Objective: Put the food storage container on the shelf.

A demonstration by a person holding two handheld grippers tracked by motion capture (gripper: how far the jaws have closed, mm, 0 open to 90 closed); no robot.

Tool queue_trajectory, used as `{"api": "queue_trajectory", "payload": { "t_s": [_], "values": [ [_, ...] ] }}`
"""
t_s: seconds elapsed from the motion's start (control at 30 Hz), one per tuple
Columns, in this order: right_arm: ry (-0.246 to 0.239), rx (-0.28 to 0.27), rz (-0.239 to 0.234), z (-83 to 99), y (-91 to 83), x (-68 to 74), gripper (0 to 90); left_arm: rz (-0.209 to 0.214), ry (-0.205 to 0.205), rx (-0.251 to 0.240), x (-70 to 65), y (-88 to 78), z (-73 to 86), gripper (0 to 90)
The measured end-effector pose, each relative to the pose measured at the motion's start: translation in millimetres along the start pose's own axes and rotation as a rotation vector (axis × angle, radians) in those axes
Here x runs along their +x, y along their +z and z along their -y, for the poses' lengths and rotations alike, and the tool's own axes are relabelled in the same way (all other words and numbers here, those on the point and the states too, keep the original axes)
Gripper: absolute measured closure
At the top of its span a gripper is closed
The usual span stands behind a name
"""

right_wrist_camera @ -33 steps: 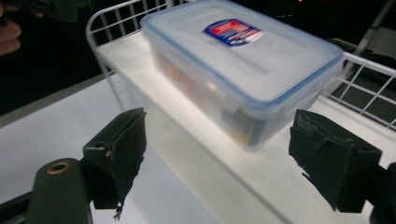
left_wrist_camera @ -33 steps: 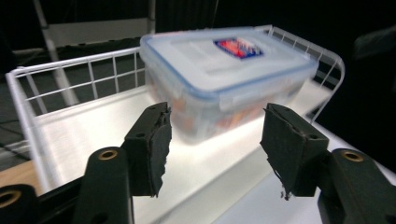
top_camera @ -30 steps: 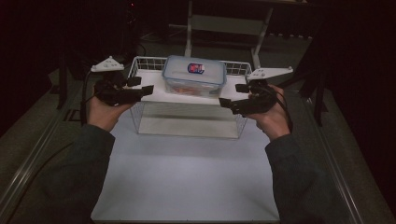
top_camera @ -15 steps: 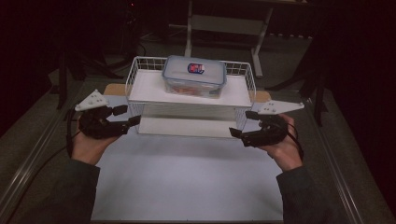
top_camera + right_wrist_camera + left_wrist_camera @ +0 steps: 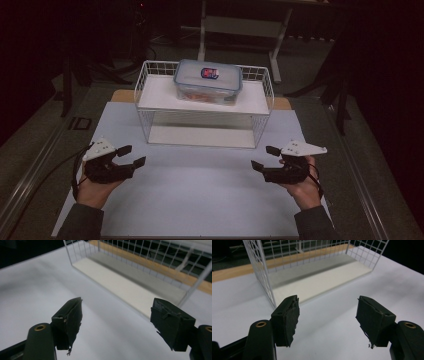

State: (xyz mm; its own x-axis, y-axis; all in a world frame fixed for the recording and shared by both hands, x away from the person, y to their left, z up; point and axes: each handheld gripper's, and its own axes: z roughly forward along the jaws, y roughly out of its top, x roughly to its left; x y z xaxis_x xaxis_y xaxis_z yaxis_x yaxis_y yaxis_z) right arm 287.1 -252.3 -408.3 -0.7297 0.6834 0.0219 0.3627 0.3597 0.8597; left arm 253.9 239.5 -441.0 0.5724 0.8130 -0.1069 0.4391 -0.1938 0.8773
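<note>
Left tool [image 5: 131, 155]: held low over the near left part of the surface, in front of the rack's left end; jaws are seen apart with nothing between them, and have just been opening. In the left gripper view [image 5: 327, 315] only bare white sheet is seen in the gap.
Right tool [image 5: 265, 157]: held low over the near right part of the surface, in front of the rack's right end; jaws stand wide with nothing gripped, though they have just been closing a little. In the right gripper view [image 5: 116, 322] the gap is crossed by bare sheet alone.
Hands: the left hand [image 5: 92, 187] and right hand [image 5: 302, 187] are seen entering from the bottom edge, each wrapped around its tool, well apart from one another.
Surface [image 5: 200, 190]: covered by a white sheet, bare between the two tools.
Wire rack [image 5: 150, 120]: a white two-level rack is placed beyond the tools, near the far edge of the sheet; touched by neither tool.
Lidded container [image 5: 207, 82]: a clear box with a blue-grey lid and a small label is set on the rack's upper shelf, slightly right of centre, well apart from both tools.
</note>
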Motion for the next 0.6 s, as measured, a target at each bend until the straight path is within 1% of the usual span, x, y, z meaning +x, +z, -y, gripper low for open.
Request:
{"api": "queue_trajectory", "payload": {
  "t_s": [0.03,0.1,0.13,0.2,0.27,0.3,0.37,0.4,0.47,0.5,0.6],
  "values": [
    [-0.003,0.005,0.006,5.8,0.7,0.6,25.0,0.004,-0.012,-0.013,-0.6,-0.4,5.0,34.2],
    [0.0,0.008,0.014,16.6,0.6,2.5,24.9,-0.008,-0.019,-0.03,-2.1,-1.7,14.4,34.2],
    [0.006,-0.002,0.014,21.7,-0.2,3.4,25.0,-0.016,-0.02,-0.039,-2.6,-2.2,18.7,34.3],
    [0.037,-0.036,0.008,31.4,-2.4,4.9,25.0,-0.037,-0.02,-0.059,-3.6,-3.7,26.5,34.2],
    [0.066,-0.057,0.008,40.7,-3.7,6.8,25.0,-0.064,-0.016,-0.08,-4.9,-6.0,33.2,34.3],
    [0.072,-0.064,0.013,45.3,-4.1,8.3,25.0,-0.079,-0.012,-0.09,-5.9,-7.9,35.7,34.6],
    [0.071,-0.076,0.03,54.2,-5.2,11.7,27.1,-0.097,-0.007,-0.107,-7.1,-11.8,37.8,34.5],
    [0.064,-0.075,0.032,57.4,-5.9,13.0,27.8,-0.102,-0.01,-0.118,-6.9,-13.4,38.4,34.5],
    [0.051,-0.075,0.051,60.5,-7.7,15.3,27.9,-0.114,-0.025,-0.134,-5.2,-15.0,39.9,34.5],
    [0.054,-0.083,0.051,61.0,-8.7,15.8,27.9,-0.119,-0.03,-0.136,-4.6,-15.0,40.7,34.5],
    [0.059,-0.1,0.057,61.9,-10.3,15.2,29.7,-0.143,-0.041,-0.125,-1.4,-12.3,43.7,34.5]
  ]
}}
